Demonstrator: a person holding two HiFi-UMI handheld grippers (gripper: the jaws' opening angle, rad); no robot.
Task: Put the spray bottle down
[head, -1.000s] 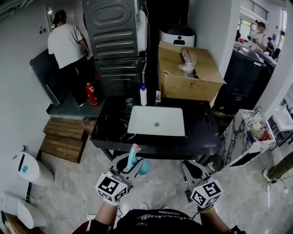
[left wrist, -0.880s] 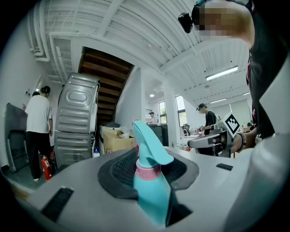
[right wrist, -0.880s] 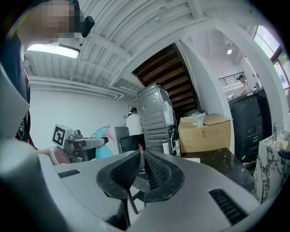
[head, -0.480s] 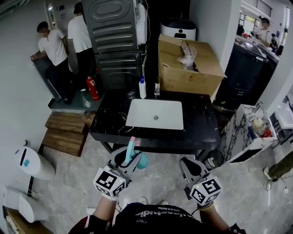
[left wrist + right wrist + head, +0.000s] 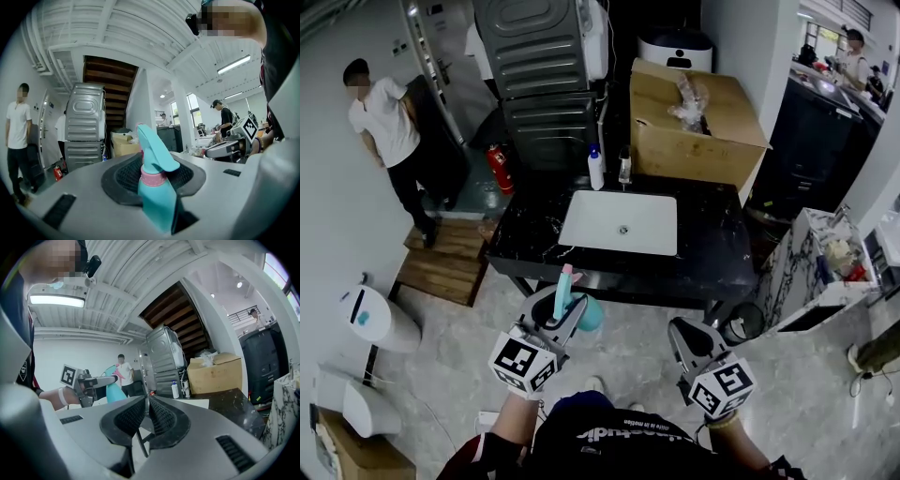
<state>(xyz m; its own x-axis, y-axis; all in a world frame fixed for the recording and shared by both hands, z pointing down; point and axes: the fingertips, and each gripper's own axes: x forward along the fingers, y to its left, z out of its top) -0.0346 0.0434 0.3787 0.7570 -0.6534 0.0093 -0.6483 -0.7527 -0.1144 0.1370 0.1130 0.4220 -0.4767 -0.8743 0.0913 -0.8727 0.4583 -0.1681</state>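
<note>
Evenly bright interior. In my left gripper view a ceiling tube light [image 5: 233, 64] and the windows [image 5: 193, 105] glow pale; the spray bottle [image 5: 157, 187], close to the lens, looks soft. In my right gripper view a ceiling strip light [image 5: 56, 300] flares white. Both gripper views bend strongly and have black corners. My head view curves the walls; no hard shadows fall around the black counter [image 5: 717, 258].
</note>
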